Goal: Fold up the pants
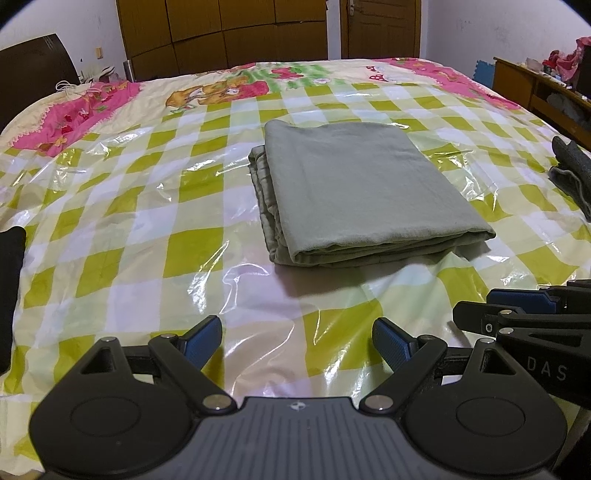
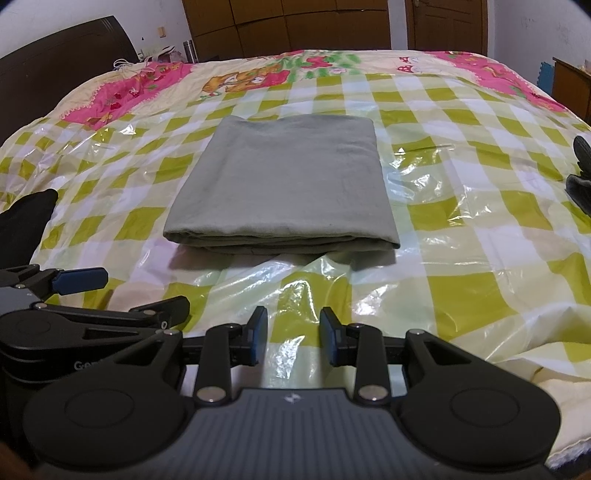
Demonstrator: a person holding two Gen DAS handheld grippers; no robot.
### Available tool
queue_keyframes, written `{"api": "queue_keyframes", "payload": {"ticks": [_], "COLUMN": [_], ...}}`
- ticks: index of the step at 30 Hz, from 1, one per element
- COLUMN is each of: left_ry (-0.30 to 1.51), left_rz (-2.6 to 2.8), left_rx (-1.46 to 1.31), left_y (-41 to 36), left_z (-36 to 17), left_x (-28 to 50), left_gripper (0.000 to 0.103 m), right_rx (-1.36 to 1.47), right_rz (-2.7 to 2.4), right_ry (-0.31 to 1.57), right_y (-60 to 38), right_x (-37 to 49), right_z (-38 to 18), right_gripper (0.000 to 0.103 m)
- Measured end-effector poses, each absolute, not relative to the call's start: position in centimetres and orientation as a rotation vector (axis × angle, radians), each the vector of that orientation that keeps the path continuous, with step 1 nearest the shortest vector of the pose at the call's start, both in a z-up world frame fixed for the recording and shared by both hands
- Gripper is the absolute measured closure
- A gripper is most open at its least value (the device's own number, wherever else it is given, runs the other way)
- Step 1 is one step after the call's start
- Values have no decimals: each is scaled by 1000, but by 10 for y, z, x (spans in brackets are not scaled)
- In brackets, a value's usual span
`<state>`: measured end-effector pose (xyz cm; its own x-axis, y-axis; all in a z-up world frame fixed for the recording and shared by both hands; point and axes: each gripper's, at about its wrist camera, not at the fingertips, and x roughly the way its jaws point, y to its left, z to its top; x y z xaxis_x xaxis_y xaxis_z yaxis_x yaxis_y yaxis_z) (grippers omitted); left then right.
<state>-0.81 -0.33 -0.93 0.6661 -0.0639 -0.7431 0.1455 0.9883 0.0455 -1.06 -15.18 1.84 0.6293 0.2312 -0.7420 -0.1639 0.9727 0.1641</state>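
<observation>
Grey-green pants (image 1: 362, 184) lie folded into a flat rectangular stack in the middle of the bed; they also show in the right wrist view (image 2: 284, 188). My left gripper (image 1: 297, 341) is open and empty, held above the bed's near part, well short of the pants. My right gripper (image 2: 293, 336) is open with a narrower gap, empty, also short of the pants. The right gripper shows at the right edge of the left wrist view (image 1: 517, 314). The left gripper shows at the left of the right wrist view (image 2: 92, 291).
The bed has a green-and-white checked cover under clear plastic sheeting (image 1: 147, 206). Dark clothing lies at the right edge (image 1: 572, 170) and at the left edge (image 1: 11, 288). A dark headboard (image 2: 55, 66), wooden wardrobe (image 1: 221, 33) and wooden shelf (image 1: 535, 92) surround the bed.
</observation>
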Motion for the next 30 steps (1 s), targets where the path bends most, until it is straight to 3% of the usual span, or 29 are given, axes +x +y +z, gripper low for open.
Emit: {"api": "queue_keyframes", "payload": {"ticks": [30], "left_ry": [826], "left_rz": [-112], "left_rx": [111], "left_y": [-4], "left_z": [-6], "left_x": [-10], "left_gripper": [4], "right_rx": [84], "right_rz": [226], "right_ry": [859], "right_y": [-152], "right_x": [-11], "right_z": [19], "right_gripper": [71]}}
